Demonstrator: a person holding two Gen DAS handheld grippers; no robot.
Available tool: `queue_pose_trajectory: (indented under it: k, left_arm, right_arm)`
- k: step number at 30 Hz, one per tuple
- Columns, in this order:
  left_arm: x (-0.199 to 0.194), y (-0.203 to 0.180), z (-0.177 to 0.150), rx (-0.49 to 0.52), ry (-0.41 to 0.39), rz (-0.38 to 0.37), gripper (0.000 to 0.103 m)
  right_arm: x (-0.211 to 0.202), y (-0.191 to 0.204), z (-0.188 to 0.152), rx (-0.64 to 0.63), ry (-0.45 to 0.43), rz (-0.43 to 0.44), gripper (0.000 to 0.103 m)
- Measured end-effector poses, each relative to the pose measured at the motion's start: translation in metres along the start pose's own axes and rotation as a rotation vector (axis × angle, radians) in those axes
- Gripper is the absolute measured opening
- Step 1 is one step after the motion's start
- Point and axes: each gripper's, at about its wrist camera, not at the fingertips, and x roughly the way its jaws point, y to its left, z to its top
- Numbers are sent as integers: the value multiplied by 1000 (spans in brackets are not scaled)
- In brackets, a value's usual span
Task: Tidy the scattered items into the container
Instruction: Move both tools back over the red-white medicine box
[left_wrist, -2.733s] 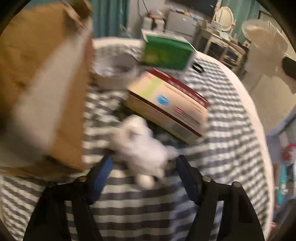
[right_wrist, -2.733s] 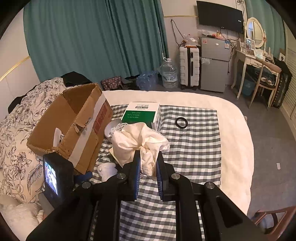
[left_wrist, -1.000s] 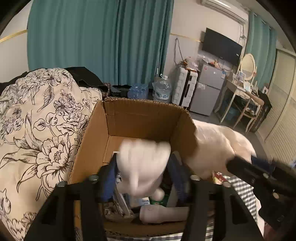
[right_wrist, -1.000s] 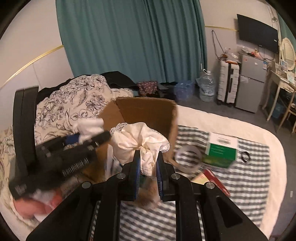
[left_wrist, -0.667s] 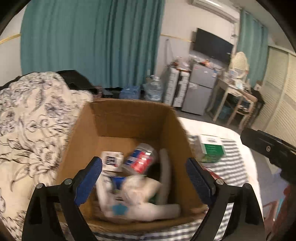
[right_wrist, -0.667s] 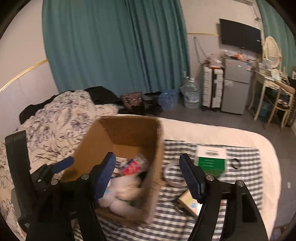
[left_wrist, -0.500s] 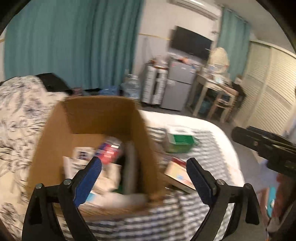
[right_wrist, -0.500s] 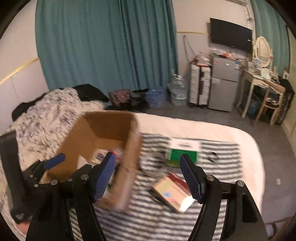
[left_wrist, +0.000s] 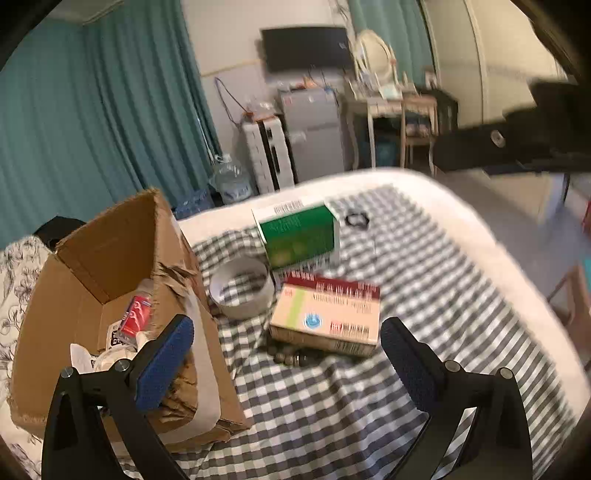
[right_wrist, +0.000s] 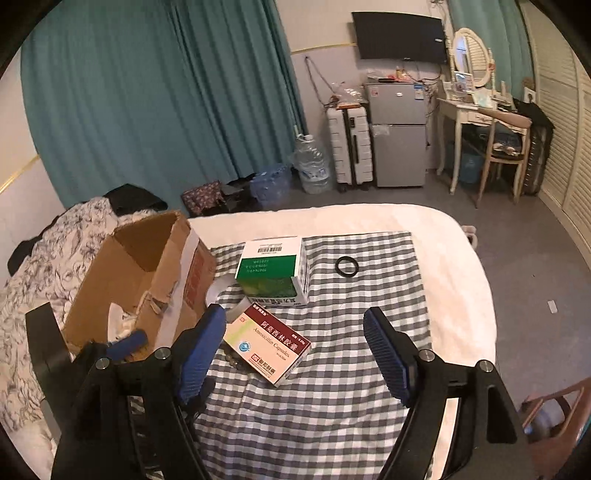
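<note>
Both claws, left (left_wrist: 286, 354) and right (right_wrist: 293, 350), gape empty; the medicine box (right_wrist: 266, 342) just ahead could slip sideways on the soft bed (right_wrist: 454, 258).

Red-and-cream medicine box (right_wrist: 266, 343) on the checked cloth reads "阿莫西林胶囊" with "Amoxicillin Capsules" beneath; green-and-white box (right_wrist: 273, 271) bears a barcode, its other print too small to read.

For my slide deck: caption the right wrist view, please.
Open right gripper above medicine box, green box, ring, beside carton.
</note>
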Motion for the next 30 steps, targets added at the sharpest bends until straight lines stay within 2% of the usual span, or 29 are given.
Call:
queue_pose_trajectory:
  k: [2,6,11,17,19,22,25,28,30]
  left_arm:
    - [5,-9,-3,41,-4,30,103]
    - [16,-26,-5,67,19,-7,103]
    - [26,-33,-11,128,22,85,103]
    - [13,-33,-8,84,20,4,103]
    - [13,-34,-10,65,40,-34,103]
    - [27,-26,-16,-6,123,-73,103]
    - [39,-10,-21,-70,162,-4,103]
    - [34,14,-23,-206,157,-8,103]
    - [32,38,-26,-338,164,-10,103]
  right_arm:
    - [13,-1,-4,-13,32,-3,77]
    - [30,-8,-10,-9,76,-21,77]
    - [31,-14,-8,-5,72,-19,77]
    - [23,-15,-6,12,56,-35,77]
    - [20,-12,-6,3,52,-36,77]
    - [18,-7,-6,-9,50,-36,77]
    - [16,-4,-7,-18,51,-41,77]
    - [14,-5,-7,-13,45,-41,77]
    - [14,-6,-6,-4,42,-42,77]
